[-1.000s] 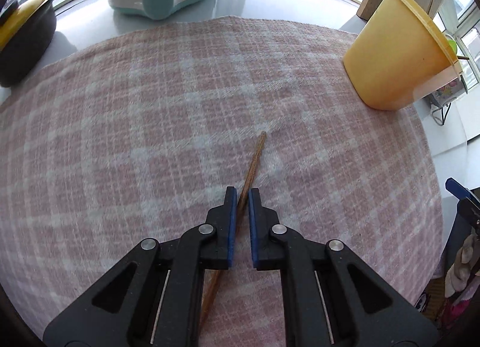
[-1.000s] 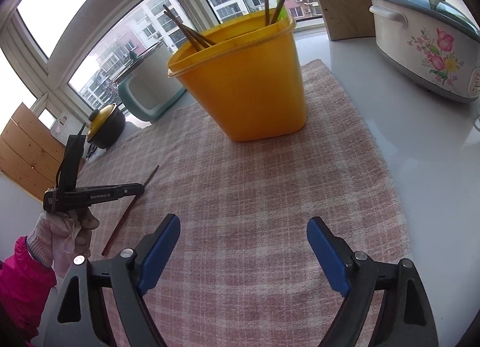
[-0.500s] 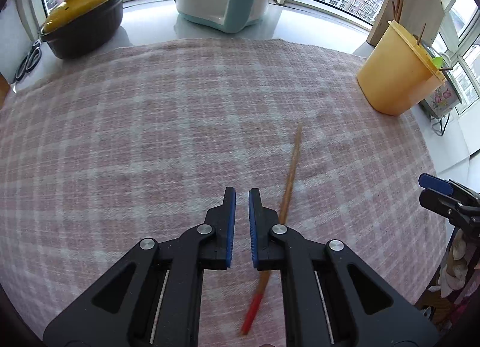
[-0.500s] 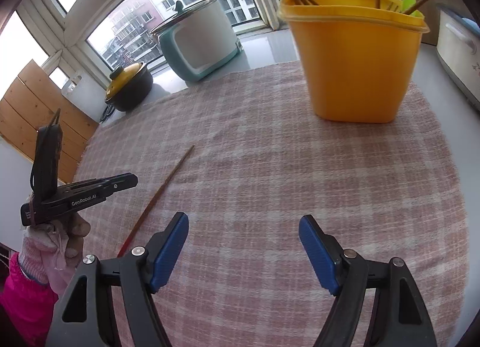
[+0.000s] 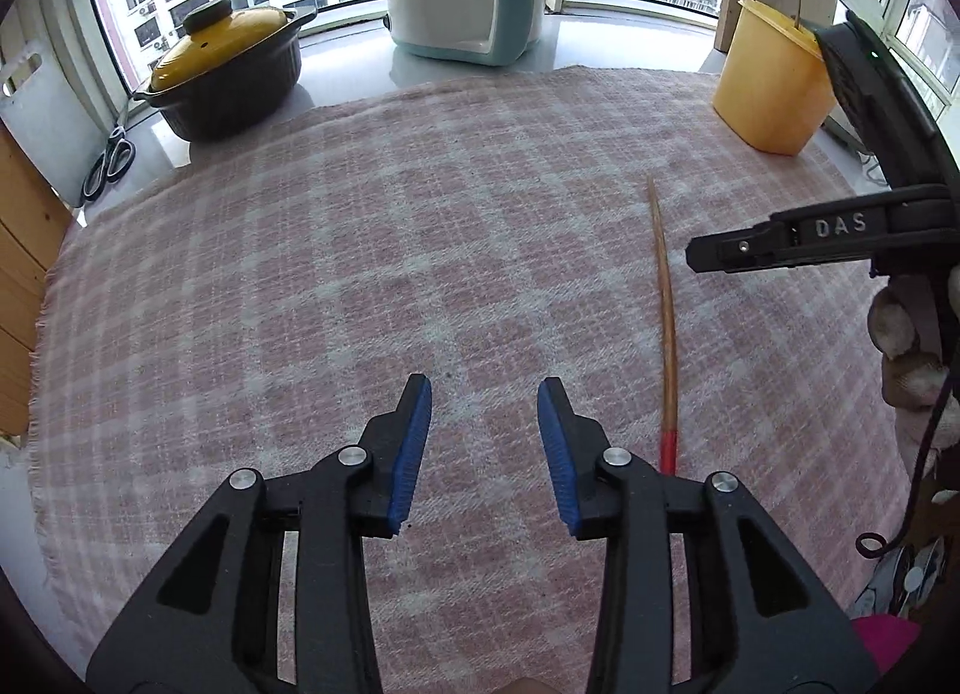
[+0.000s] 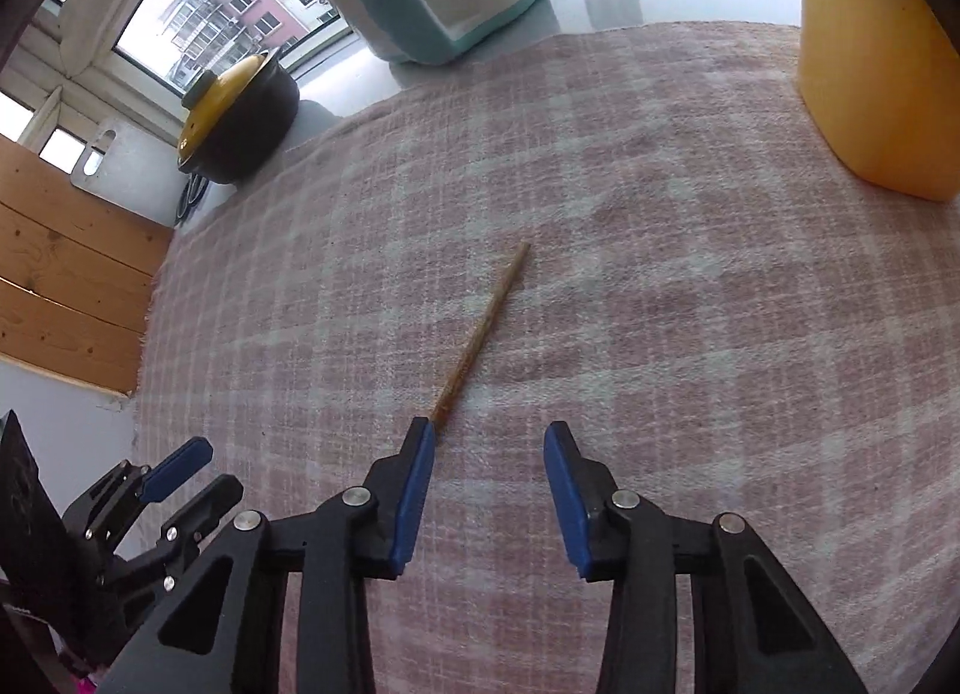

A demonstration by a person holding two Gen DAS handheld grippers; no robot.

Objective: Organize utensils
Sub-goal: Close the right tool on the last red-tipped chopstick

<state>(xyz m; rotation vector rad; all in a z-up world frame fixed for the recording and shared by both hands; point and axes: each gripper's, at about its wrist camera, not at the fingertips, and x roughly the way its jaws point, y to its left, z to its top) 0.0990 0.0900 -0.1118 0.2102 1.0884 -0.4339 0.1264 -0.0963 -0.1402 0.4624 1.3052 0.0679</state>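
Both the left hand-held gripper [image 5: 483, 442] and right hand-held gripper [image 6: 489, 484] gape apart over a slim wooden chopstick [image 6: 480, 337] on woven plaid cloth [image 5: 300, 274].

Checked cloth [image 5: 336, 250] covers the counter [image 5: 600, 43], bearing 1 chopstick [image 5: 665, 310].

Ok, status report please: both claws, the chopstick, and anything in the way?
Left claw open, empty. Right claw open, low near chopstick. Chopstick flat on checked cloth, ungripped. Yellow bin upright at far edge; path clear.
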